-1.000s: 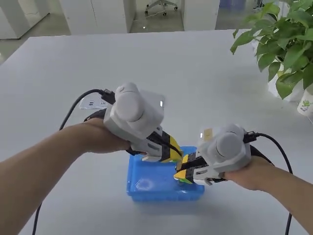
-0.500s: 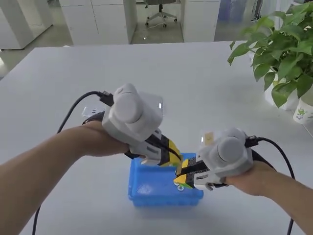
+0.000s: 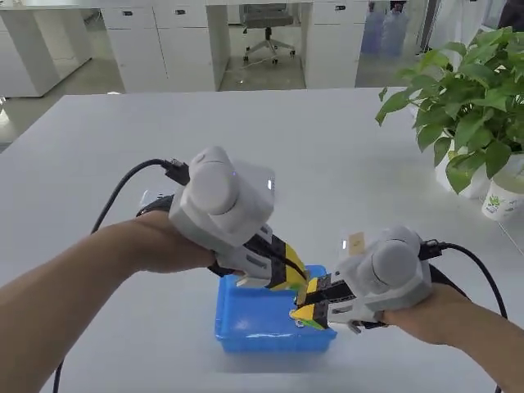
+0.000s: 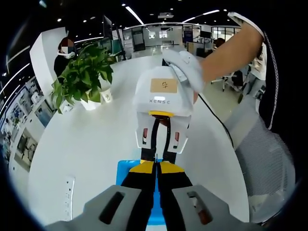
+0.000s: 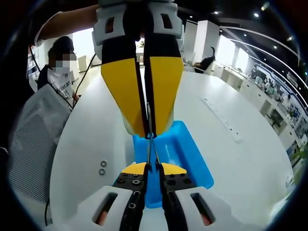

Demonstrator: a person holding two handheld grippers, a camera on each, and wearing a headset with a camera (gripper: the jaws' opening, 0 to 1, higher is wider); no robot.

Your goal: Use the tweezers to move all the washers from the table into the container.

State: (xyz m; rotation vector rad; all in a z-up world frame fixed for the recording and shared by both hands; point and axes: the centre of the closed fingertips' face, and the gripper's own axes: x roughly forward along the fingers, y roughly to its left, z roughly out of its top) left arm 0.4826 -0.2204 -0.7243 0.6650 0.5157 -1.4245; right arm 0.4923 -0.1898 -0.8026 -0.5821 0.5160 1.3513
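A blue container [image 3: 254,318] sits on the white table near me. Both grippers meet tip to tip above it. My left gripper [image 3: 288,277] comes in from the left and my right gripper [image 3: 308,308] from the right. In the right gripper view, thin silver tweezers [image 5: 149,129] run from my right gripper [image 5: 153,168] up between the big yellow jaws of the left gripper [image 5: 146,126]; both look shut on them. Two small washers [image 5: 102,167] lie on the table left of the container [image 5: 185,149]. My left gripper [image 4: 156,166] is shut, facing the right gripper's black fingers [image 4: 166,139].
A potted green plant [image 3: 468,115] stands at the table's far right beside a white cup [image 3: 499,196]. A white power strip [image 5: 222,115] lies on the table. Cables trail from both grippers. A person sits at the left [image 5: 60,67]. Cabinets and an office chair [image 3: 266,29] stand beyond the table.
The head view has tilted, so the scene sits lower in the picture. The two grippers stay tip to tip over the blue container, with little relative movement.
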